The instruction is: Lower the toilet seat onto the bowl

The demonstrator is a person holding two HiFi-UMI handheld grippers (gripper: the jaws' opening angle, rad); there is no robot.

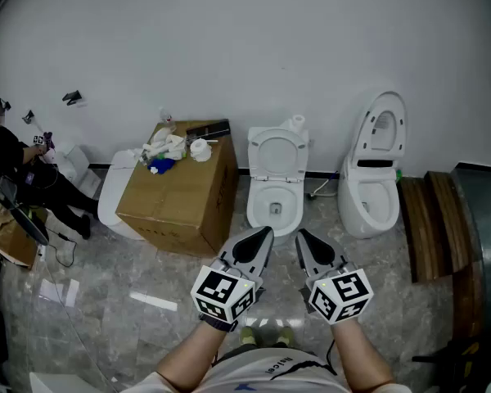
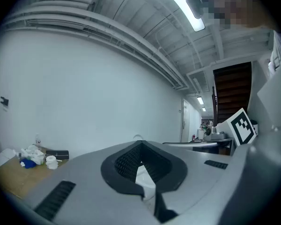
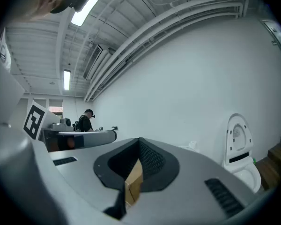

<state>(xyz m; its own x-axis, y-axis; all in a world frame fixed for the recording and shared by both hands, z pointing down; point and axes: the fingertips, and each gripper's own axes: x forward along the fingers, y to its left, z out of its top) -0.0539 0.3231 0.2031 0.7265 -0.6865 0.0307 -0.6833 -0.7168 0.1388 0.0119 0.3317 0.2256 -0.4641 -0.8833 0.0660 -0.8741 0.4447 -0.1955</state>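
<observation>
Our left gripper [image 1: 264, 234] and right gripper [image 1: 304, 237] are both closed, empty and level; ahead of us, apart from them, the toilet seat [image 1: 277, 151] seems raised behind its bowl [image 1: 274, 206].

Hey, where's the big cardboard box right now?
In the head view, the cardboard box sits on the floor left of centre, near the back wall. It is just left of the middle toilet.
</observation>
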